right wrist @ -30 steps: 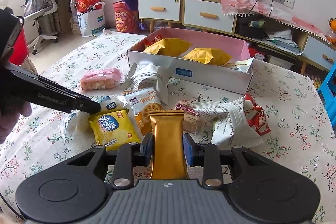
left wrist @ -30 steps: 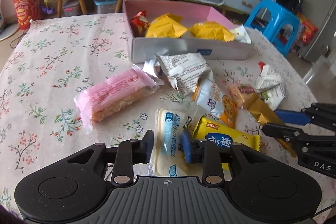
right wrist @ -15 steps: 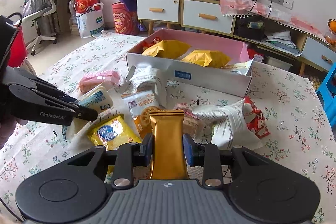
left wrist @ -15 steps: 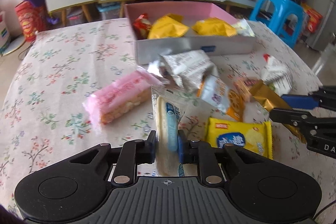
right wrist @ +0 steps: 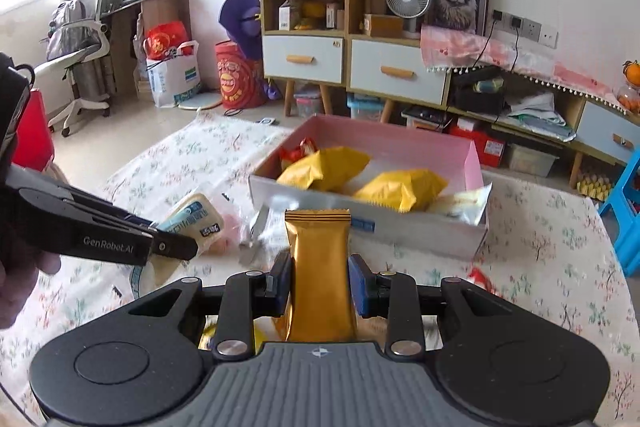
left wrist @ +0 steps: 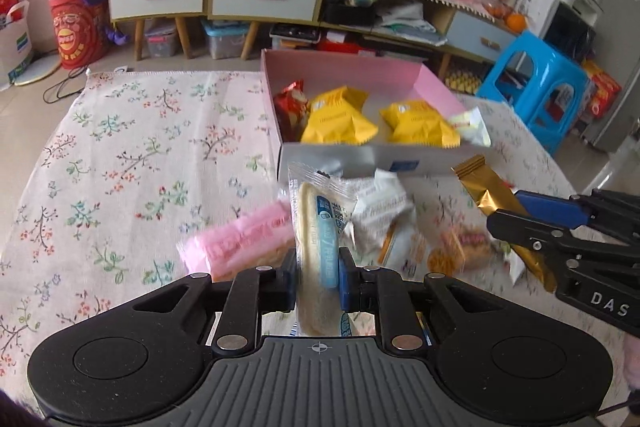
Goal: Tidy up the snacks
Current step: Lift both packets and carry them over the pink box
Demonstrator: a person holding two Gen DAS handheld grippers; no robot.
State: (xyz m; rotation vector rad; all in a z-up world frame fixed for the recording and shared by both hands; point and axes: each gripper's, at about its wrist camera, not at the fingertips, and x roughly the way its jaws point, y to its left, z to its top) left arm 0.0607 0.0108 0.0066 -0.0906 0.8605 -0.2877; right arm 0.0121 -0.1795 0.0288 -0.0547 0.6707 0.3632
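You're mid-carry with both hands right now; your left gripper [left wrist: 318, 277] has its fingers clamped on the clear-wrapped bar with the blue label [left wrist: 320, 239], held up off the tabletop [left wrist: 120, 155], and your right gripper [right wrist: 319, 283] has its fingers pinched on the gold packet [right wrist: 320, 267], also lifted; so the picking-up looks done for these two and the step in hand is hauling them to the pink-lined box [left wrist: 436, 85] at the far side; it already holds two yellow bags [left wrist: 338, 119], a red one and a pale one at its right end; next you need to get each packet over the near wall of the box, find a free spot, then open; left-over snacks like the pink packet [left wrist: 236, 239] and the white bag [left wrist: 380, 215] sit near you on the tabletop, so don't sweep them on the way
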